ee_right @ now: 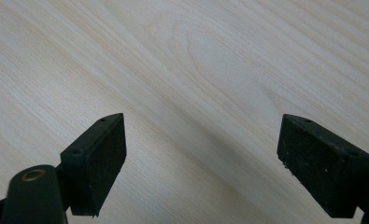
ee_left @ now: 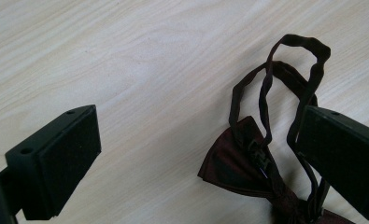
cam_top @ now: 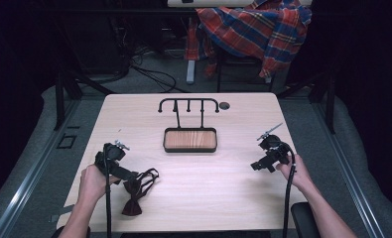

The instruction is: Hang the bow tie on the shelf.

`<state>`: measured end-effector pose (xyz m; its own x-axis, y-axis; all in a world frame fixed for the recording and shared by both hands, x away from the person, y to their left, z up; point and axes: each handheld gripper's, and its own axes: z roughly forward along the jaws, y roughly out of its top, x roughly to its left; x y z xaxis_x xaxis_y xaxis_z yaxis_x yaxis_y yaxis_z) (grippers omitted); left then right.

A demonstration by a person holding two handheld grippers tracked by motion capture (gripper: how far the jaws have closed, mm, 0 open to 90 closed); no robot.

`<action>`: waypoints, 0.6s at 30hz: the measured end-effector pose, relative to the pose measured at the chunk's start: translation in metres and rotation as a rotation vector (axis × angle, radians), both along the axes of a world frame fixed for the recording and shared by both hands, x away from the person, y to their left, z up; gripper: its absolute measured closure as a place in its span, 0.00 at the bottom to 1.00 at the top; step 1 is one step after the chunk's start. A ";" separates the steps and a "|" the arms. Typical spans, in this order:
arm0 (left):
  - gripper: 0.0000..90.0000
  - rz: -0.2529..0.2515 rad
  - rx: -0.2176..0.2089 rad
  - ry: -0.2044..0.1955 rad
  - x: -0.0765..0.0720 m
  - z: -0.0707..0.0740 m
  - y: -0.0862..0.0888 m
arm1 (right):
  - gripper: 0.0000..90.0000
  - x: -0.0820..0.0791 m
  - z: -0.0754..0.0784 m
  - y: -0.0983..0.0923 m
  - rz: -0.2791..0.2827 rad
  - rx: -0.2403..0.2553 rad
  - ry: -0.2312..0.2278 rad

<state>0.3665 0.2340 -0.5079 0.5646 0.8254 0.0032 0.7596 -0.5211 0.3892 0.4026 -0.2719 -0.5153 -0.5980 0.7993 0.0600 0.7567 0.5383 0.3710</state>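
Left gripper (ee_left: 198, 154) held low over the counter (cam_top: 208, 183), jaws wide apart, nothing pressed between the pads. Dark red bow tie (ee_left: 238, 163) lying flat on the counter, near-left of the wooden tray (cam_top: 190, 140), at the counter's near edge. In the left gripper view, bow tie positioned close to one jaw: that jaw overlapping the strap loop (ee_left: 285, 79), contact not determinable. Other jaw well apart from the bow tie, above bare wood. Strap loop curled out from the bow's knot, toward the wooden tray. In the high view, left gripper (cam_top: 129, 176) just beside the bow tie (cam_top: 132, 198), on its side away from the tray's centre line.

Right gripper (ee_right: 203, 154) over bare counter, jaws spread wide, nothing between them. In the high view, right gripper (cam_top: 259, 165) to the near-right of the wooden tray, well apart from the bow tie.

Wooden tray at mid-counter, black-rimmed, with a black hook rack (cam_top: 188, 105) rising from its far side. Plaid shirt (cam_top: 255, 27) draped over furniture beyond the counter, far behind the tray.
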 end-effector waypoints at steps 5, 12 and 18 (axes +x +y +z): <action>0.00 0.007 0.037 0.000 0.002 -0.001 -0.002 | 0.17 0.000 -0.001 0.000 -0.008 0.002 -0.006; 0.00 -0.012 0.012 -0.007 0.002 -0.001 -0.004 | 0.17 0.002 -0.002 0.000 -0.002 -0.012 0.007; 0.00 -0.018 -0.006 0.001 0.004 0.000 -0.006 | 0.17 0.001 -0.003 0.003 0.020 -0.017 0.013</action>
